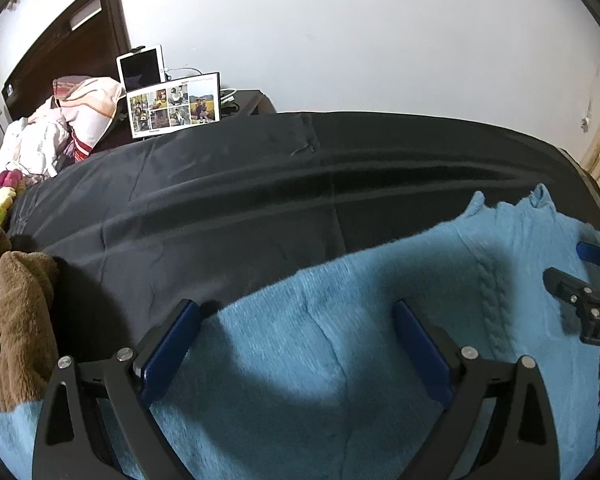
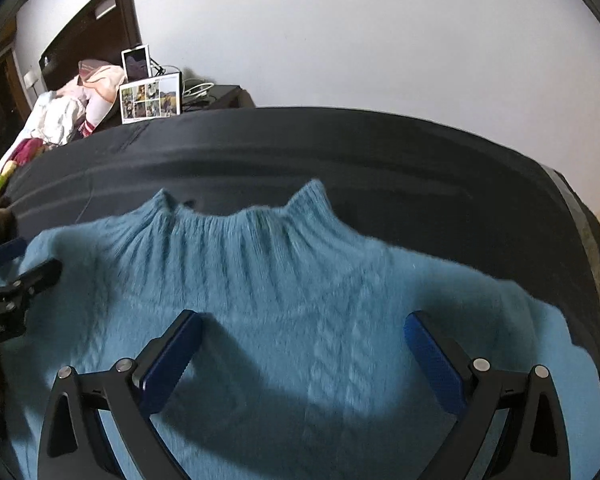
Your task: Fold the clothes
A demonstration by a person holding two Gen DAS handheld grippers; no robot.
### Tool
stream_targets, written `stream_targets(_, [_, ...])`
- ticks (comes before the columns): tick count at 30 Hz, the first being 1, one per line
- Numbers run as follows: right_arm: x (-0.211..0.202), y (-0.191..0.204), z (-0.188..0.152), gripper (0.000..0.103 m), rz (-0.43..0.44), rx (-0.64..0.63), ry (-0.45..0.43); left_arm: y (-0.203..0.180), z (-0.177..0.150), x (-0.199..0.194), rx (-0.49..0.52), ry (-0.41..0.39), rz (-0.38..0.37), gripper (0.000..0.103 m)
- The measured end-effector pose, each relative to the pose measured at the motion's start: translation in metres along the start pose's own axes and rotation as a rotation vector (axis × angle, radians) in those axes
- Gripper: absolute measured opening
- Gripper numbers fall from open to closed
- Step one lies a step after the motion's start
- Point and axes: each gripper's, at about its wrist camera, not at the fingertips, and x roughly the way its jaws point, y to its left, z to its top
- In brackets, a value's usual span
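One fuzzy light-blue cable-knit sweater [image 2: 300, 300] is lying flat on the black cloth-covered table [image 1: 240, 200], ribbed collar [image 2: 240, 232] pointing toward the far wall, and that's the only garment spread out. Its collar edge stops well short of the table's far edge, so there's a wide strip of bare black cloth beyond it. On the right, the sweater runs near the table's right edge, with just a narrow dark margin. On the left there's one crumpled brown fleece garment [image 1: 16, 320] heaped just beside the sweater's edge. Two grippers in total: the left gripper [image 1: 296, 344] has its blue-padded fingers spread wide over the sweater, holding nothing, and the right gripper [image 2: 304, 352] is spread the same way above the cable-knit chest, also empty. One collage photo frame [image 1: 174, 110] and one white tablet [image 1: 142, 68] stand past the table's far left corner.
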Motion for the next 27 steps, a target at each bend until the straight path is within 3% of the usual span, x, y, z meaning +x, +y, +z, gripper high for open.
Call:
stream_targets(10, [0.012,0.005,0.012,0.102,-0.009,0.009,-0.039,0.007,0.007,0.005,-0.033,0.004,0.020,0.100])
stream_targets(15, [-0.011,-0.003,0.001,0.102,0.022,0.041,-0.032,0.018,-0.003,-0.013,-0.054,0.031,0.009,0.100])
stream_targets(19, [-0.052,-0.009,-0.023,0.102,0.108,0.030,-0.063,0.021,-0.022,-0.045,-0.028,0.027,-0.044,0.100])
stream_targets(25, [-0.101,-0.005,-0.090,0.102,0.181,-0.035,-0.044,-0.012,-0.076,-0.101,0.088,0.028,-0.159,0.100])
stream_targets(27, [-0.112,0.000,-0.116,0.102,0.197,-0.049,-0.035,-0.027,-0.096,-0.114,0.131,0.026,-0.167,0.100])
